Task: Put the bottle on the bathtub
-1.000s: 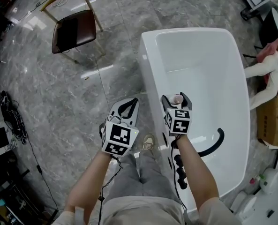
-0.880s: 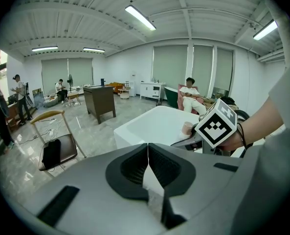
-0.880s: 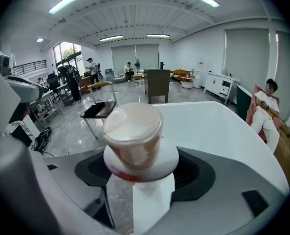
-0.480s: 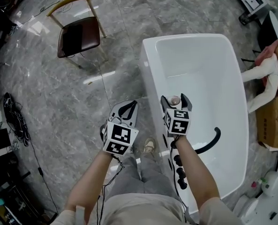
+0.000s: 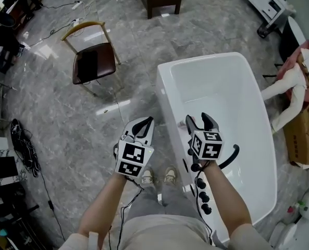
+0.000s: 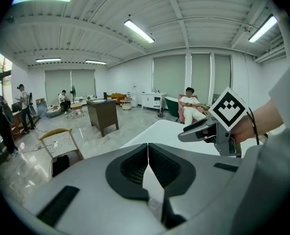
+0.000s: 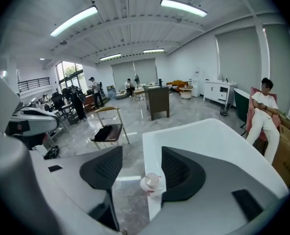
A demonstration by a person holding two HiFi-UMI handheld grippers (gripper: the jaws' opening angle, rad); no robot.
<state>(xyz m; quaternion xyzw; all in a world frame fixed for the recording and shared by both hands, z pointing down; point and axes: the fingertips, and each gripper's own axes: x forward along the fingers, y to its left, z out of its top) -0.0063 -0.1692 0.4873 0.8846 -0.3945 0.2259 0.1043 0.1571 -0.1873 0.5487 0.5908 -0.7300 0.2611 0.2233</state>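
White bottle partly behind right gripper

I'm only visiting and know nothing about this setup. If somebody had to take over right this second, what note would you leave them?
Left hand-held gripper: jaws together, empty, over the floor beside the tub.
Right hand-held gripper: jaws apart; they have just been closing partway, and they grip nothing.
Bottle: stands on the rim of the bathtub, below the right jaws and free of them.
Done: bottle placed and let go.
Left: probably only to draw both grippers clear without knocking the bottle.
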